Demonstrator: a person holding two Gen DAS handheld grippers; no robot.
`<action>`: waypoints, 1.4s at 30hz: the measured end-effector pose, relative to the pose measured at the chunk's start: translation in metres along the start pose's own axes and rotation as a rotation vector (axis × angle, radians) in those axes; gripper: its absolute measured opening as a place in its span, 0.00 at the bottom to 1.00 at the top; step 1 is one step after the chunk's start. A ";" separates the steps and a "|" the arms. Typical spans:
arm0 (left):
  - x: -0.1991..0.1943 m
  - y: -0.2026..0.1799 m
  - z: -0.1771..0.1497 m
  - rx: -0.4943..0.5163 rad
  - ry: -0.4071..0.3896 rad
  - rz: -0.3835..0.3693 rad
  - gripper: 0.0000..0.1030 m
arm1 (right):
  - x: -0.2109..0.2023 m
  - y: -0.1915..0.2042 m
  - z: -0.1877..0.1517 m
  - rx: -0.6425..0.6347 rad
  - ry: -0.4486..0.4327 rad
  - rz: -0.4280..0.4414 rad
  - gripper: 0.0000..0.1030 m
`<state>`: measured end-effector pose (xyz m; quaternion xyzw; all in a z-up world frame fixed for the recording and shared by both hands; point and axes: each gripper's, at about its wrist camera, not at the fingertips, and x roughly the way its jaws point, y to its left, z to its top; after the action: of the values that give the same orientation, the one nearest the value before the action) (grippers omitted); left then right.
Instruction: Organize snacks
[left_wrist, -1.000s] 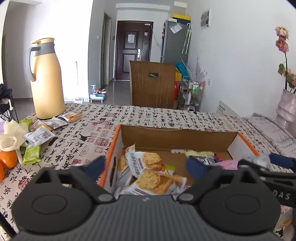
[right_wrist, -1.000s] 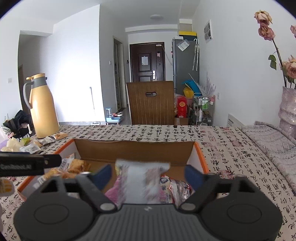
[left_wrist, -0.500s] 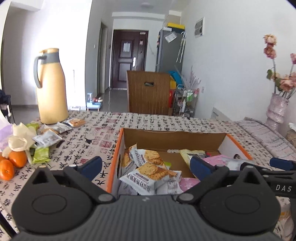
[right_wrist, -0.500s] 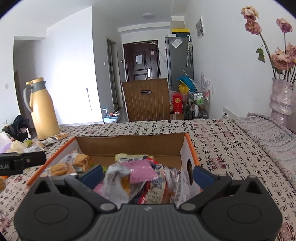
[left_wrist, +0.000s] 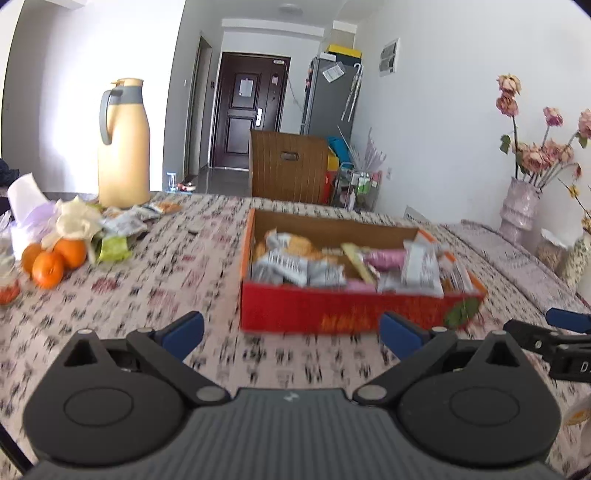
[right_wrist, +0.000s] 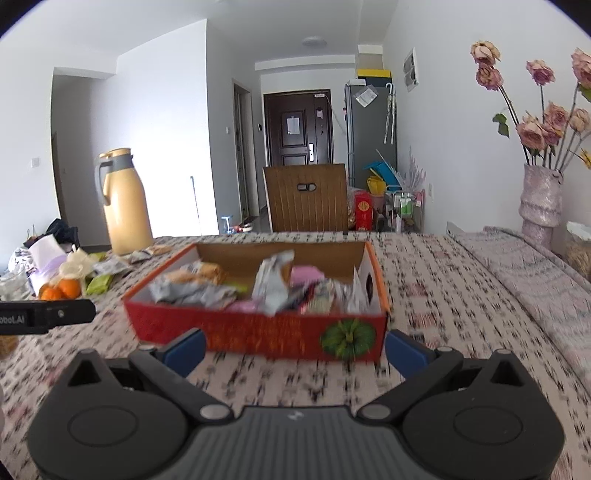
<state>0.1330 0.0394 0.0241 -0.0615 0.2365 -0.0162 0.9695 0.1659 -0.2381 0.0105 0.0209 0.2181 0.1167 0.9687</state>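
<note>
1. Many snack packets (left_wrist: 295, 266) are seen already inside the red cardboard box (left_wrist: 332, 314), which stands on the patterned worktop (left_wrist: 177, 266). The packets are piled loosely, some lying flat and one standing up in the middle (right_wrist: 271, 284).
2. A smaller group of loose packets (left_wrist: 122, 225) is seen outside the box, at the far left of the worktop, near the yellow thermos jug (left_wrist: 123, 144) and beside the oranges (left_wrist: 51, 262). It is judged that these are what is left to be collected, so the task seems more than half done but not finished.
3. The left gripper (left_wrist: 291, 332) is held above the worktop in front of the box. Its fingers (left_wrist: 183, 332) are spread wide and nothing is held between them.
4. The right gripper (right_wrist: 295, 349) is also held in front of the box, near its front wall with the green fruit picture (right_wrist: 347, 339). Its fingers (right_wrist: 404, 352) are spread wide too, and they are empty.
5. The box lies ahead of both grippers, apart from the fingers and not touched by them. The loose packets lie well apart from both grippers, to the left and further back.
6. It is judged that the next move would be a reach to the left side, most naturally by the left gripper. The thin packets lie flat and partly overlapped, so one of them may be hard to pinch alone.
</note>
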 end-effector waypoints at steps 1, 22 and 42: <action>-0.004 0.000 -0.005 0.008 0.011 -0.003 1.00 | -0.006 0.000 -0.005 0.005 0.007 0.002 1.00; -0.055 -0.009 -0.059 0.051 0.087 -0.070 1.00 | -0.059 0.005 -0.061 0.056 0.087 0.002 1.00; -0.063 -0.009 -0.060 0.051 0.075 -0.080 1.00 | -0.064 0.013 -0.062 0.047 0.089 0.014 1.00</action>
<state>0.0493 0.0280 0.0016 -0.0457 0.2694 -0.0631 0.9599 0.0805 -0.2416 -0.0180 0.0399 0.2636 0.1189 0.9564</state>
